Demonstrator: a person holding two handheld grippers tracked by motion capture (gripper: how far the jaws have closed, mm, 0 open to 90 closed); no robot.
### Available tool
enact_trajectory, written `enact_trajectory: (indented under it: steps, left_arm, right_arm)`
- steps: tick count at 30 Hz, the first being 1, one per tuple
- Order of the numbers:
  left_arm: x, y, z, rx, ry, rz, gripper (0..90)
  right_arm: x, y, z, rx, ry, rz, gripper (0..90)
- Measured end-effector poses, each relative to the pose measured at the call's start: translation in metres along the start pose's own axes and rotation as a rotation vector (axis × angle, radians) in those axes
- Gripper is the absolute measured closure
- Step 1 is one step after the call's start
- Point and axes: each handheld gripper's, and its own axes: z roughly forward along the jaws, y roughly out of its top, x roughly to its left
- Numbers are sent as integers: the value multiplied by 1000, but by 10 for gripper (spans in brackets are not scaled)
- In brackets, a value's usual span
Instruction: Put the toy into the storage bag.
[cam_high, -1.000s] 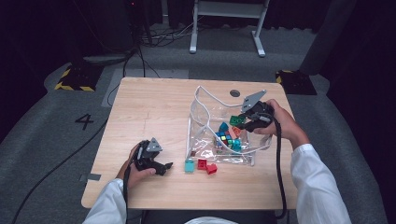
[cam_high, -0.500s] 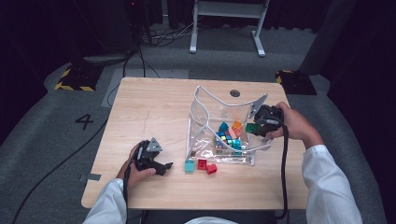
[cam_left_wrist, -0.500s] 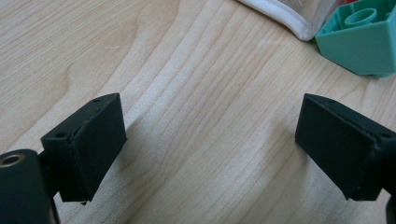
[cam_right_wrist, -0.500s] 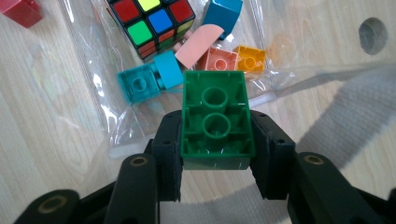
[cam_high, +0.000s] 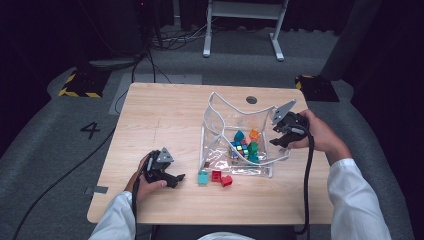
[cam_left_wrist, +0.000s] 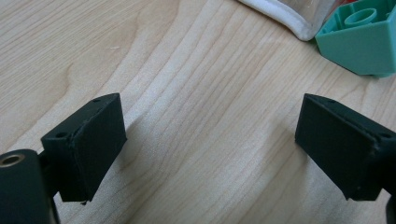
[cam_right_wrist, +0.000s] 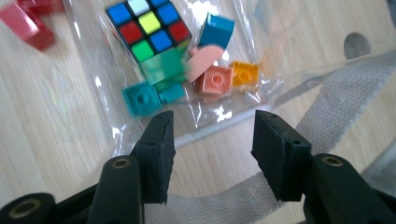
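Three blocks, a teal block (cam_high: 202, 177) and two red blocks (cam_high: 221, 178), lie on the desk by its near edge, just outside the clear pouch (cam_high: 220, 117), so the packing looks mostly done. Inside the pouch sit a colour cube (cam_right_wrist: 148, 28) and several small bricks, bright and jumbled. The right gripper (cam_right_wrist: 210, 144) hovers at the pouch's right side; its jaws have just been opening and hold nothing. The left gripper (cam_left_wrist: 210, 149) rests toward the near-left corner, jaws wide apart, empty.
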Motion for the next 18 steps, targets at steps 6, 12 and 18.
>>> enact_trajectory:
  steps: [6, 12, 18]
  left_arm:
    - [0, 0, 0, -1, 0, -1, 88]
    - [0, 0, 0, 1, 0, 0, 88]
    - [0, 0, 0, 1, -1, 0, 88]
  right_arm:
    - [1, -10, -16, -132, -13, 20, 419]
    - [9, -26, -40, -279, -102, 106, 302]
    - [14, -46, -58, -398, -149, 156, 278]
